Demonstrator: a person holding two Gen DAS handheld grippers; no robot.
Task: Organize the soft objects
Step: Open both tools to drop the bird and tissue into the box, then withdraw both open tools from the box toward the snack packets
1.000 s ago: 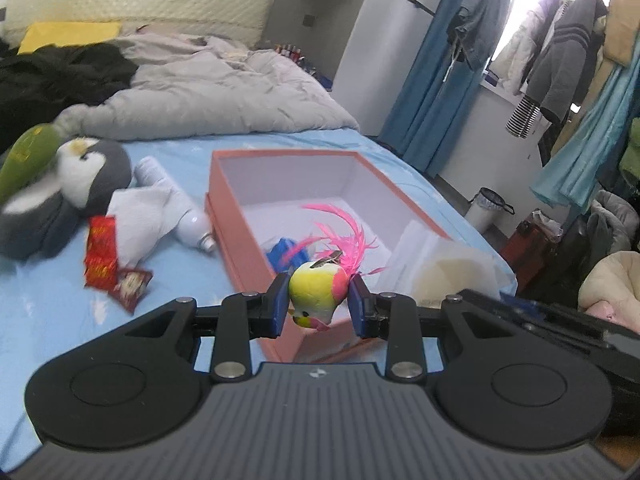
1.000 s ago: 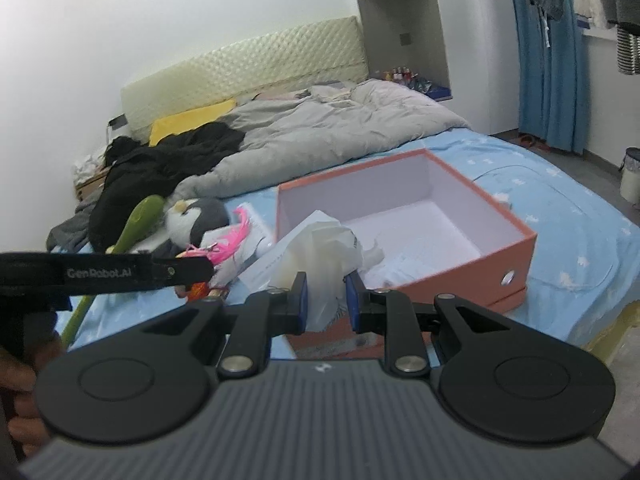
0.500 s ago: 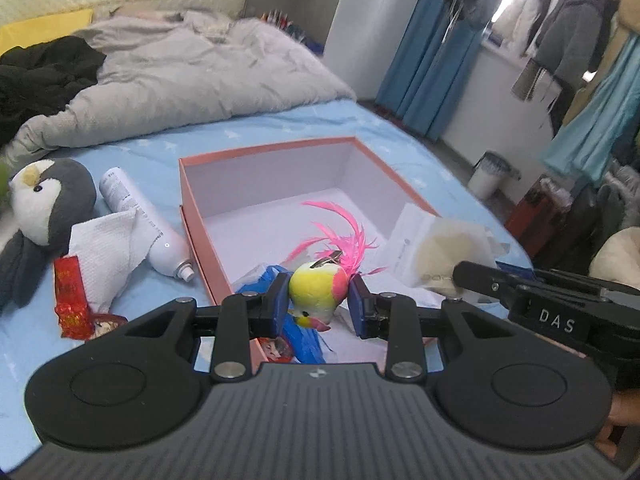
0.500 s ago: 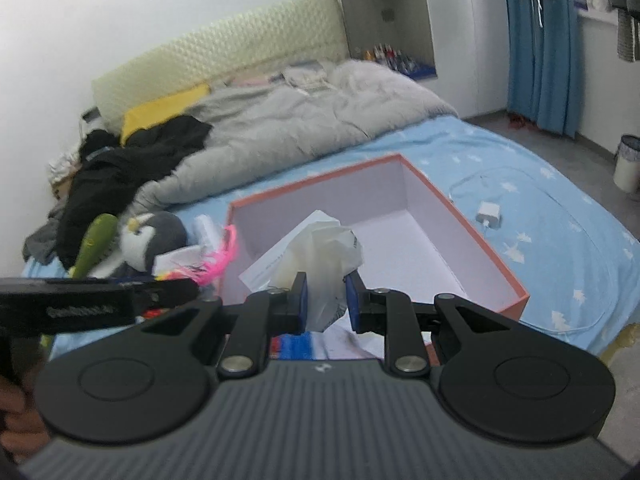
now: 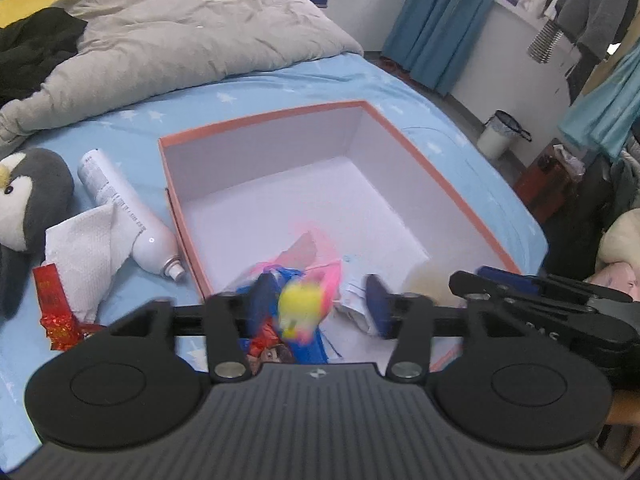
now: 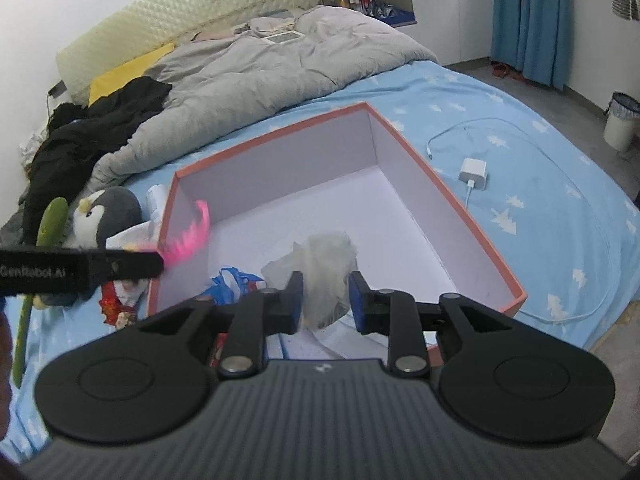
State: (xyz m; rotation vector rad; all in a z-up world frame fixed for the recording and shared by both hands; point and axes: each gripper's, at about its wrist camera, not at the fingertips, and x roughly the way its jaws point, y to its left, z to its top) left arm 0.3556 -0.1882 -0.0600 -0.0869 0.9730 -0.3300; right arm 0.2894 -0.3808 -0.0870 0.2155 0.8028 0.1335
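2 grippers: both are hanging over the near end of the orange box [image 5: 420, 160], which is sitting on the blue bed sheet [image 6: 540, 208].
Left gripper [image 5: 318, 306]: its jaws are opening, spread clear of the toy, with no pad pressing on it.
Feather toy [image 5: 300, 312]: yellow ball with pink feathers, blurred, sitting between the left jaws just above the box's near-left corner.
Right gripper [image 6: 324, 300]: its jaws are opening too; the crumpled plastic bag [image 6: 326, 268] is sitting between the pads, and I cannot tell whether they are touching it.
Box contents: a blue wrapper [image 6: 232, 280] and white paper are lying at the near-left corner; the far half is showing bare white floor.
Left of the box: a white spray bottle [image 5: 124, 216] is lying along the box's left wall, a paper towel [image 5: 84, 248] is lying partly over it, a red packet [image 5: 54, 308] is lying near the towel, and a penguin plush [image 5: 28, 196] is lying further left.
Right of the box: a white charger [image 6: 474, 172] with its cable is lying on the sheet.
Head of the bed: a grey duvet [image 6: 260, 68] is piled up, with black clothing [image 6: 92, 128] beside it.
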